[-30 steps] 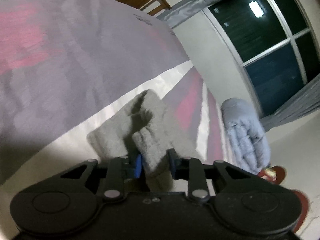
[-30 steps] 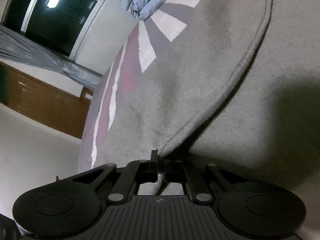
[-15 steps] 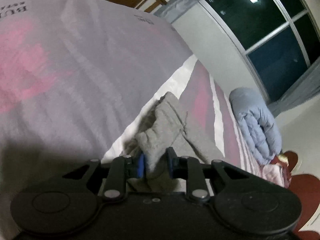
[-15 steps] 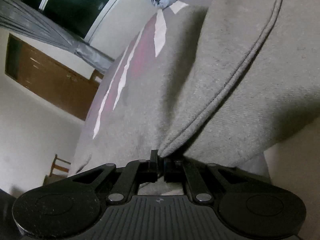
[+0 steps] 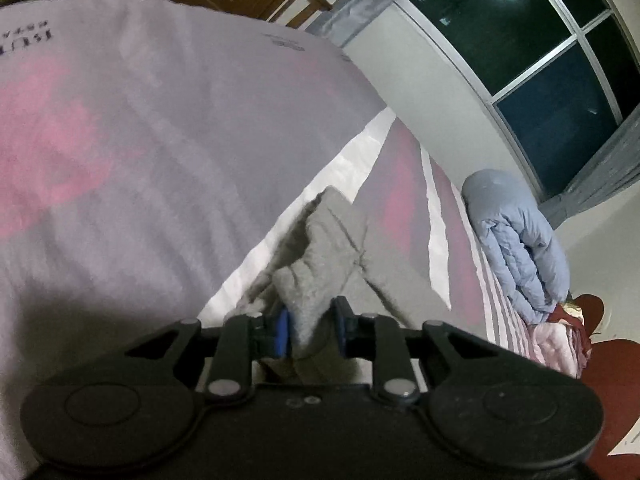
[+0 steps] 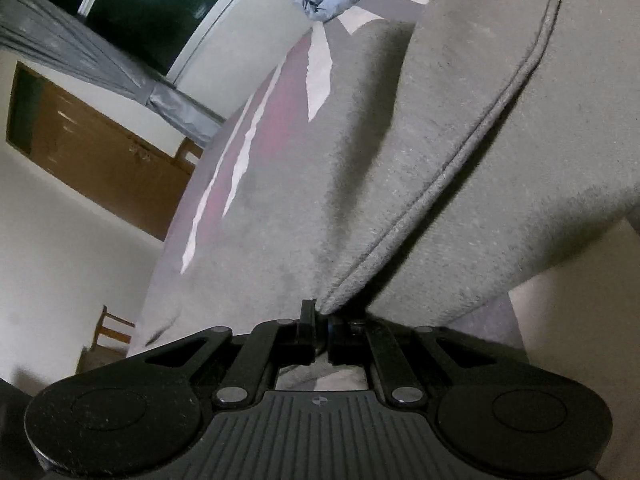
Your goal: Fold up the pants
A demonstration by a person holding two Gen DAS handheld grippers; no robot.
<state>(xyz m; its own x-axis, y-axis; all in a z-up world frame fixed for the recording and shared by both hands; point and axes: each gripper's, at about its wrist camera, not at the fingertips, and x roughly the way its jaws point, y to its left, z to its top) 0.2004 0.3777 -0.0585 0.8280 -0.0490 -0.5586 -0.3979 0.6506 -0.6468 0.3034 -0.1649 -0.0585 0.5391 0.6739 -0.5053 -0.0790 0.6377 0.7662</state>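
The left gripper (image 5: 309, 330) pinches a bunched end of the soft grey fleece pants (image 5: 320, 248); the right gripper (image 6: 320, 330) clamps their seamed edge, cloth stretching ahead. That thick left bunch looks likely to slip loose under tension, spoiling the fold.

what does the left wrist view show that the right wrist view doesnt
Only the left wrist view: the left tool shut on a bunched end of the grey pants, printed lettering on the bedsheet, dark red fabric.

Only the right wrist view: the right tool pinching a stitched seam, a wooden chair.

Both: pants, bedsheet, blue duvet, dark window, grey curtain.
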